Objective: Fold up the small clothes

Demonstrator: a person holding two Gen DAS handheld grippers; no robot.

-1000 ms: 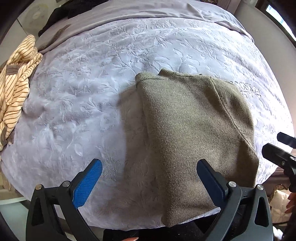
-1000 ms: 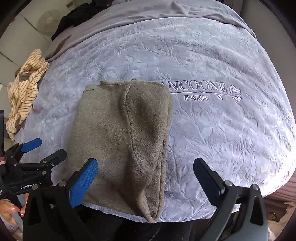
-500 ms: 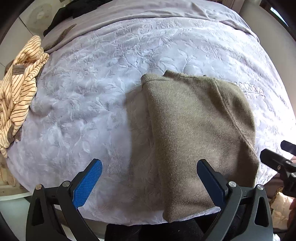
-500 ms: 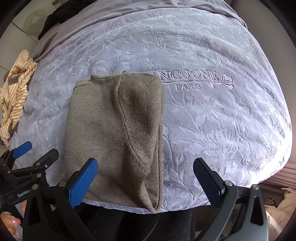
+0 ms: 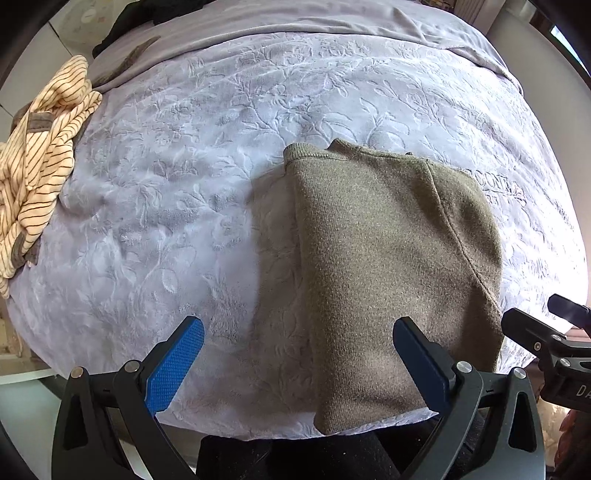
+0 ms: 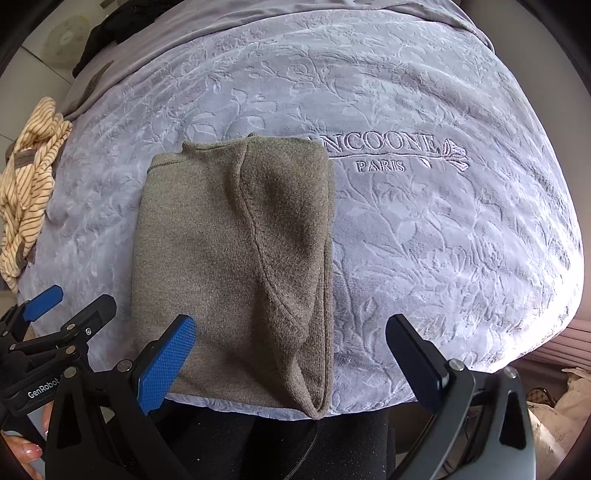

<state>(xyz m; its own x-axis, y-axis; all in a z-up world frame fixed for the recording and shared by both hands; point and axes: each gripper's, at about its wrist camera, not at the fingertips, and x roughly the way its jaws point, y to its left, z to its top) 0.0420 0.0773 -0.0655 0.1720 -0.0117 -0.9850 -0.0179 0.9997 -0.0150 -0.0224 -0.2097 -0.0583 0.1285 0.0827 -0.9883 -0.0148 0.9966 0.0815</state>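
Observation:
An olive-green knit garment (image 5: pixel 388 266) lies folded lengthwise on the lilac bedspread (image 5: pixel 207 192), its near end hanging slightly over the bed's front edge; it also shows in the right wrist view (image 6: pixel 229 258). My left gripper (image 5: pixel 299 363) is open and empty, hovering above the garment's near left corner. My right gripper (image 6: pixel 291 363) is open and empty above the garment's near right corner. Each gripper shows at the edge of the other's view.
A cream striped garment (image 5: pixel 33 173) lies crumpled at the bed's left edge, also seen in the right wrist view (image 6: pixel 26 199). Dark clothes (image 5: pixel 147 18) lie at the far left. The bedspread bears embroidered lettering (image 6: pixel 384 151) right of the olive garment.
Both grippers have drawn back slightly toward the bed's near edge and stayed open. The olive garment has not moved.

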